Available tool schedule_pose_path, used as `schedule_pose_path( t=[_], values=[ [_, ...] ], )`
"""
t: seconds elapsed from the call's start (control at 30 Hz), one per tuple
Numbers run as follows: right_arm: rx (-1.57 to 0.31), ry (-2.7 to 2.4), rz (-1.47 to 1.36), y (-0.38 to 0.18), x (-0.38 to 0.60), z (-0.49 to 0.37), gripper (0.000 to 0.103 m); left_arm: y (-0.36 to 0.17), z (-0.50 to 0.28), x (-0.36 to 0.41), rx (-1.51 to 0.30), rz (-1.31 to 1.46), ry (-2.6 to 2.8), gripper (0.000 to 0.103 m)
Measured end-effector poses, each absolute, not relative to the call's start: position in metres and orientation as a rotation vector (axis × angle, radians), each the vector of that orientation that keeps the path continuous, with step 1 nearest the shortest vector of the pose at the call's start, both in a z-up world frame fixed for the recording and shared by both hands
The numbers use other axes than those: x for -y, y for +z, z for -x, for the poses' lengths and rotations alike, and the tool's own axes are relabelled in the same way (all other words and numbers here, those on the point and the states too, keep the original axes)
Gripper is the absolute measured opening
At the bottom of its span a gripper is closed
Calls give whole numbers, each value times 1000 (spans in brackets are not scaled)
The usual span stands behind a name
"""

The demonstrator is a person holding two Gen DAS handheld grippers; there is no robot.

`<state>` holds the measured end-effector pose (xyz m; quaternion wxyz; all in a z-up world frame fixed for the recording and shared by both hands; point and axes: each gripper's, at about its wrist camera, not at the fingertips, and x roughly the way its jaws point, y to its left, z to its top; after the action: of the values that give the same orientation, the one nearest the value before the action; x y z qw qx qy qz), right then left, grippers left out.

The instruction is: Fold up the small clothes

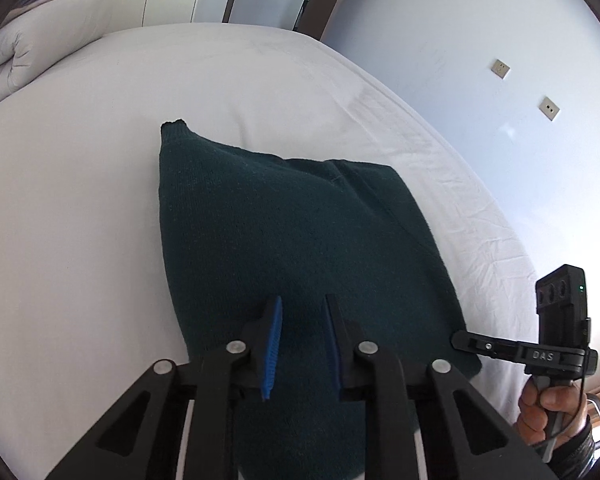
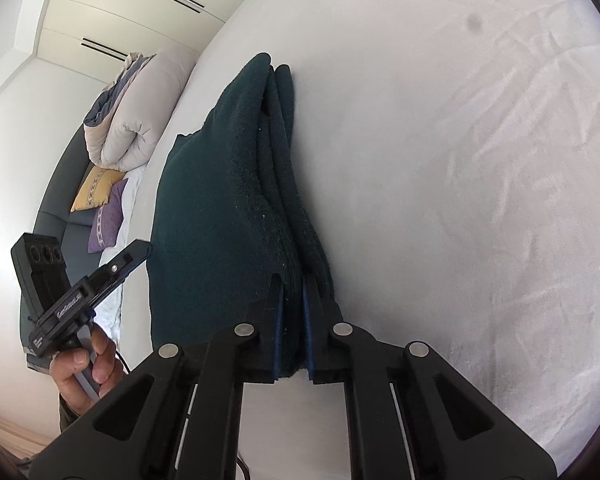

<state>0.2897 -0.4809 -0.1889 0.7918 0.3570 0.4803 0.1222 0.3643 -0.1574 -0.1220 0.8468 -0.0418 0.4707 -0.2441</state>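
Right gripper point(image 2: 292, 320) is clamped on the layered edge of the folded dark green knit sweater point(image 2: 220, 208). Left gripper point(image 1: 300, 344) is held above the sweater point(image 1: 292, 240), fingers apart, nothing gripped. Sweater is laid on the white bed sheet point(image 1: 80, 240). Rolled duvet point(image 1: 40, 48) is seen far behind.

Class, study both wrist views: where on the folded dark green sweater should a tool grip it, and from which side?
Grip the stacked edge of the dark green sweater, coming in level from the near bed side, as the right tool does. There all the layers lie together, so one pinch probably gathers the whole fold; the broad top face gives nothing to pinch.
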Motion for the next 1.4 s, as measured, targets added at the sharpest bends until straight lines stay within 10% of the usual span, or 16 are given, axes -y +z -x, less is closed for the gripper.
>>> schedule_pose_path(
  t=[1.27, 1.4],
  values=[
    [-922, 326, -687, -168, 445, -328, 10, -139, -378, 147, -1033, 108, -512, 16],
    [-853, 299, -617, -135, 450, -314, 32, -112, -368, 104, -913, 213, -414, 72]
  ],
)
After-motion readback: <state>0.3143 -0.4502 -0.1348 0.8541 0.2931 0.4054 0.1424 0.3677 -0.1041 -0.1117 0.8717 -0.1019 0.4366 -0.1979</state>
